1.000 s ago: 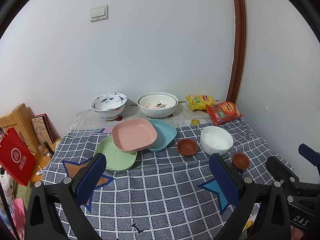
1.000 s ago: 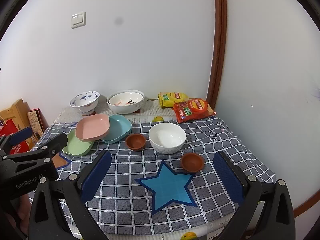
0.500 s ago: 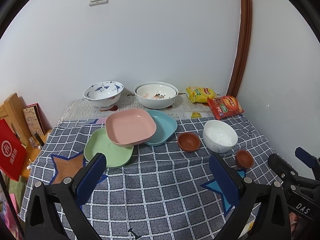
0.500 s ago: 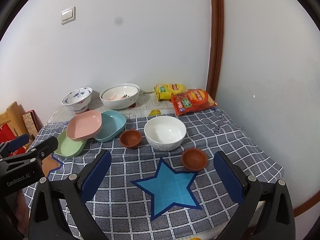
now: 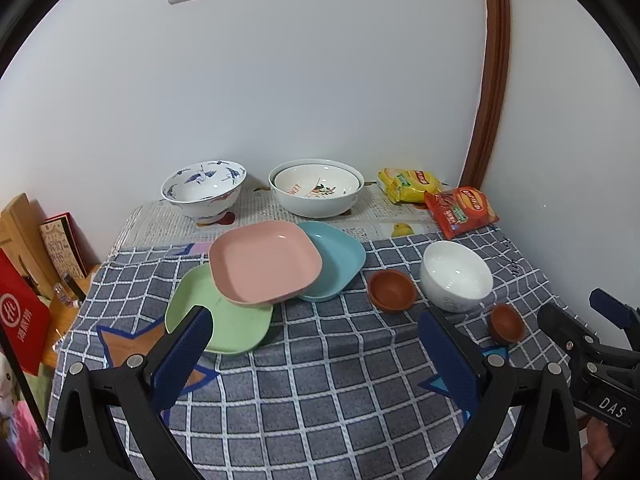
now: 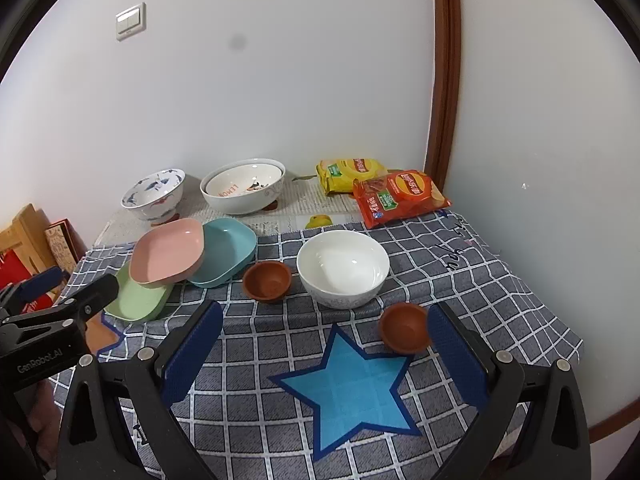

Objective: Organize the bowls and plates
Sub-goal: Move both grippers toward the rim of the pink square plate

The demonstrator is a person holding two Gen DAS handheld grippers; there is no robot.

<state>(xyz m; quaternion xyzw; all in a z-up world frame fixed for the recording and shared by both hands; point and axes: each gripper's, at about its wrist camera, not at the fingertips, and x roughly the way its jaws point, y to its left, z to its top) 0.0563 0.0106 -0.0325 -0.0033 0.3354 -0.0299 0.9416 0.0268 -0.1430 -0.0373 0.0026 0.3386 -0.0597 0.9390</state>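
Both claws hang above the near edge of the table (image 6: 520, 280), each with its blue pads spread wide apart and nothing between them. The left claw (image 5: 316, 350) sits over the checked cloth, its left finger (image 5: 182, 356) in front of the green plate (image 5: 224, 320). The pink plate (image 5: 266, 266) lies tilted on top, overlapping both the green plate and the teal plate (image 5: 340, 258) to its right. Beside the teal plate stands a small brown bowl (image 5: 392, 290), and next to that a plain white bowl (image 5: 456, 274). A second brown bowl (image 6: 404, 326) sits just off the right claw (image 6: 324, 354), near its right finger and touching the blue star on the cloth. At the back, on newspaper by the wall, stand a blue-patterned bowl (image 5: 204, 188) and a pair of nested white bowls (image 5: 316, 192), with a yellow snack bag (image 6: 350, 174) and a red chip bag (image 6: 400, 196) in the corner.
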